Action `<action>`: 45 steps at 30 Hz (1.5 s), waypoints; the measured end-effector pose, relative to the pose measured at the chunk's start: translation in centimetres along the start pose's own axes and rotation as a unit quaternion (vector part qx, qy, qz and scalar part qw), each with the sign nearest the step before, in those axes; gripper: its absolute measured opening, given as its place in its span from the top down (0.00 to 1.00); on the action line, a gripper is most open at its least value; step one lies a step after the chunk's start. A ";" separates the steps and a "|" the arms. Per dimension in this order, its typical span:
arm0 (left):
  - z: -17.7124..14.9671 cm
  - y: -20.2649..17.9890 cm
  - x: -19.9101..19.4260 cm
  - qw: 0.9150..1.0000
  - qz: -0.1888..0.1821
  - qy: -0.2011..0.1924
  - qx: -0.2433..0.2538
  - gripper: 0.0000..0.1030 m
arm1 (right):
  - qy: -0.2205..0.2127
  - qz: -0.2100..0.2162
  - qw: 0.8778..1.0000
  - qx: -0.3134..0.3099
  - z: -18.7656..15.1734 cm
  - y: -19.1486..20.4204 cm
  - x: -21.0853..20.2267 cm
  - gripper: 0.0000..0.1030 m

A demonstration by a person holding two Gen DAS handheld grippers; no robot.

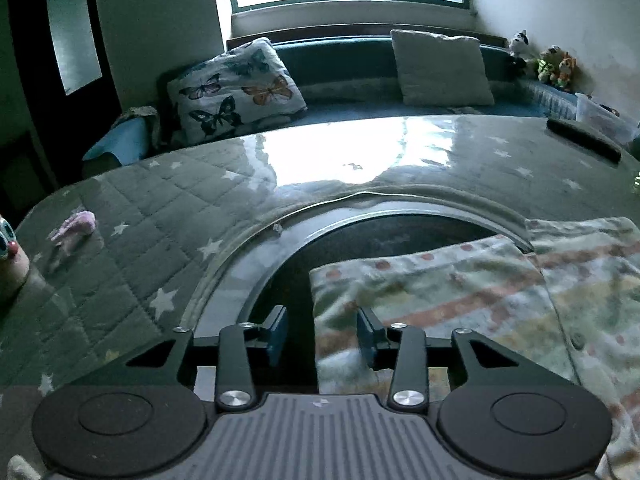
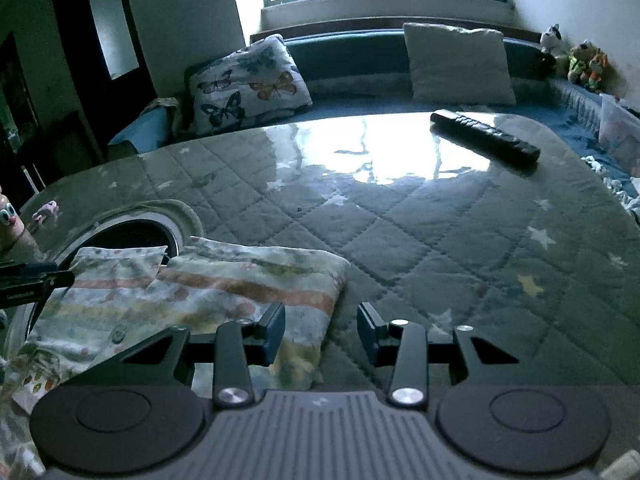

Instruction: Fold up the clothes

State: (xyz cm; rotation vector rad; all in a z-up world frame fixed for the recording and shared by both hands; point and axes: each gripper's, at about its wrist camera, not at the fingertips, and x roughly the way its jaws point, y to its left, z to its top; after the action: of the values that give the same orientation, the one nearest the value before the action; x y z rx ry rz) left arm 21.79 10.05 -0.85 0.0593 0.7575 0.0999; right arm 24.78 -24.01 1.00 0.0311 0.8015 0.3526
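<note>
A pale patterned garment (image 1: pixel 460 300) with pastel stripes and dots lies partly folded on the glass table. It also shows in the right wrist view (image 2: pixel 200 292), with a button on it. My left gripper (image 1: pixel 322 334) is open and empty, its jaws straddling the garment's left edge just above it. My right gripper (image 2: pixel 320 334) is open and empty over the garment's right edge. The left gripper's tip (image 2: pixel 36 276) shows at the far left of the right wrist view.
The glass table (image 2: pixel 400 220) covers a grey quilted star cloth with a round dark opening (image 1: pixel 380 232). A black remote (image 2: pixel 484 138) lies at the far side. A small pink toy (image 1: pixel 76 226) and a googly-eyed figure (image 2: pixel 8 212) sit left. A sofa with cushions (image 1: pixel 236 84) stands behind.
</note>
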 end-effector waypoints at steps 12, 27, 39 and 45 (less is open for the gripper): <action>0.8 -0.6 1.2 0.999 0.010 -0.026 0.033 0.99 | 0.001 -0.004 0.999 -0.035 1.8 1.4 2.7 0.95; 1.0 -0.9 0.4 0.999 0.002 -0.029 0.039 0.94 | -0.023 -0.008 0.995 -0.095 2.8 3.9 1.7 0.79; -6.0 -5.8 -7.4 0.988 -0.081 -0.040 0.125 0.94 | 0.024 0.099 0.980 -0.170 -3.7 11.0 -2.7 0.60; -9.0 -8.4 -10.2 0.978 -0.114 -0.059 0.167 0.94 | 0.034 0.117 0.970 -0.211 -6.9 13.4 -4.9 0.56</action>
State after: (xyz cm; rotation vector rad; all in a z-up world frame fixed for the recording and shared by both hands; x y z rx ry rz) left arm 8.81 0.76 -1.13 0.2951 0.6522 -0.2497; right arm 12.80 -13.71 1.73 -0.2883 0.7777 0.7450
